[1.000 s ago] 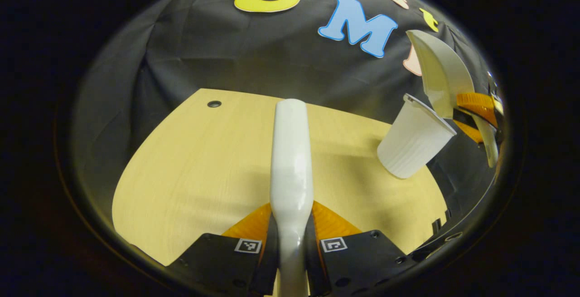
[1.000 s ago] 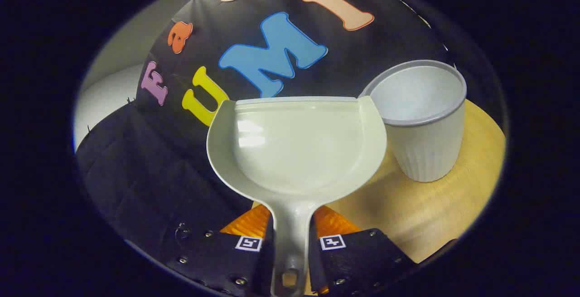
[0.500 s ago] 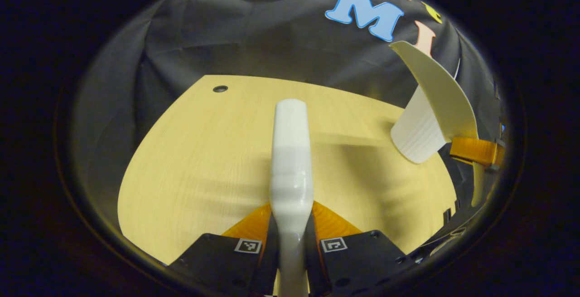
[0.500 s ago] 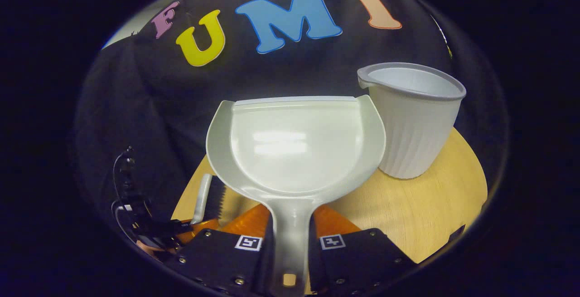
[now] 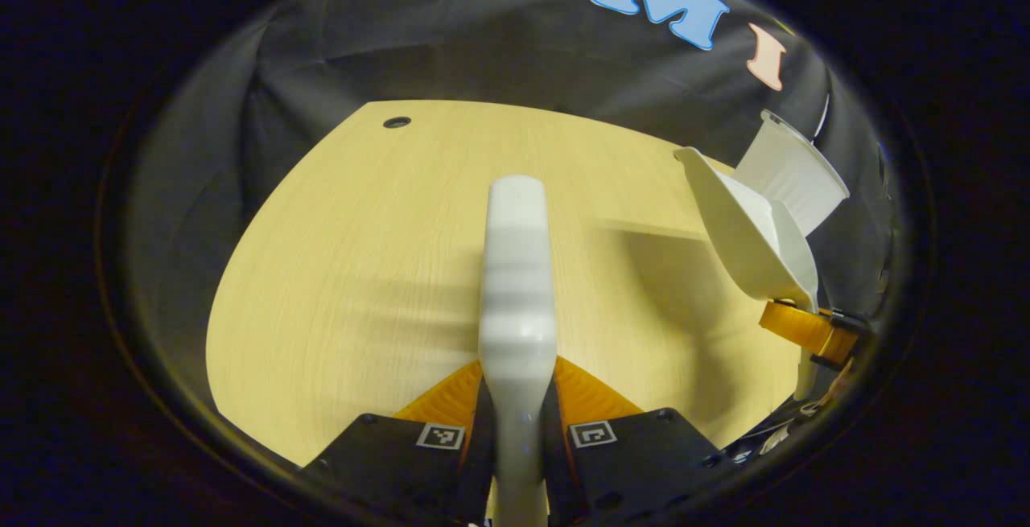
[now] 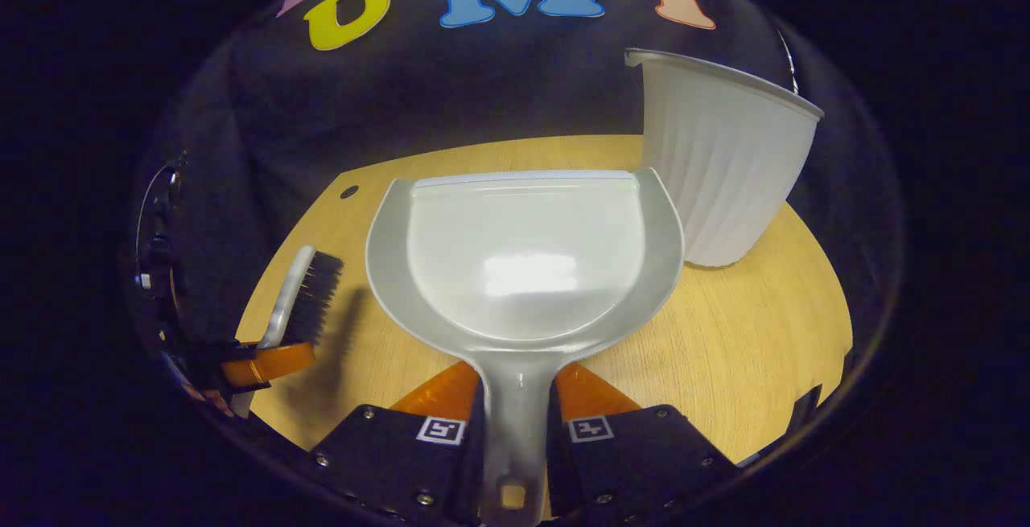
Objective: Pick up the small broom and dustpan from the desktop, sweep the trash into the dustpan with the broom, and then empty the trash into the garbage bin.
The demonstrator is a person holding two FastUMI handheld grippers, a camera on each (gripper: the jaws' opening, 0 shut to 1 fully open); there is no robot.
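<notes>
My left gripper (image 5: 519,402) is shut on the handle of the small white broom (image 5: 517,269), which points forward over the wooden table (image 5: 338,253). In the right gripper view the broom (image 6: 304,302) shows its dark bristles at the left, low over the table, with the left gripper (image 6: 265,362) holding it. My right gripper (image 6: 515,426) is shut on the handle of the pale dustpan (image 6: 523,261), whose tray is empty and held roughly level above the table. The ribbed white garbage bin (image 6: 716,157) stands just right of the dustpan. In the left gripper view the dustpan (image 5: 748,233) is at the right, before the bin (image 5: 793,181).
The round-edged table (image 6: 748,350) has a small dark hole (image 5: 396,122) near its far left edge. Black cloth hangs behind and around the table. The right gripper (image 5: 813,330) sits near the table's right edge in the left gripper view.
The dustpan came down and back from above the bin's mouth and now sits lower beside it. Both views have tipped down toward the table. The broom came into the right gripper view.
</notes>
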